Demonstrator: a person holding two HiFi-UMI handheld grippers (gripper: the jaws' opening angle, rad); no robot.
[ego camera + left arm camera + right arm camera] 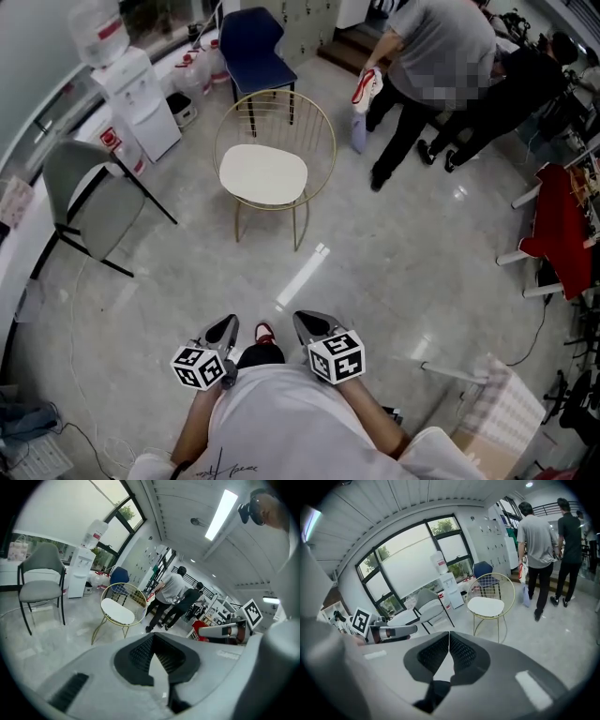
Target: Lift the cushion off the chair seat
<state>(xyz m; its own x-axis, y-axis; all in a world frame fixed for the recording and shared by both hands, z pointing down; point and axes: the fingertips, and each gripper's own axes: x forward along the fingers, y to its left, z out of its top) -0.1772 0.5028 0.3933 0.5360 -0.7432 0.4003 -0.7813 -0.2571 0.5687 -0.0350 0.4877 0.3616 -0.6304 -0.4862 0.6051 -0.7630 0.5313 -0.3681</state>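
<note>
Left hand-held gripper (223,328): jaws pressed together, nothing between them. Right hand-held gripper (307,323): same, jaws together and empty. I see both low in the head view, close to the operator's body and side by side, marker cubes facing up. The cream cushion (263,174) lies flat on the seat of the gold wire chair (322,127), straight ahead of both hand-held grippers and well apart from them, with grey floor (375,262) between. Neither hand-held gripper touches the cushion or the chair. A grey chair (94,202) stands to the left of the wire chair, and a blue chair (248,37) stands just behind it. A water dispenser (145,108) stands by the left wall. Two people (441,42) stand at the upper right, away from the chair.
</note>
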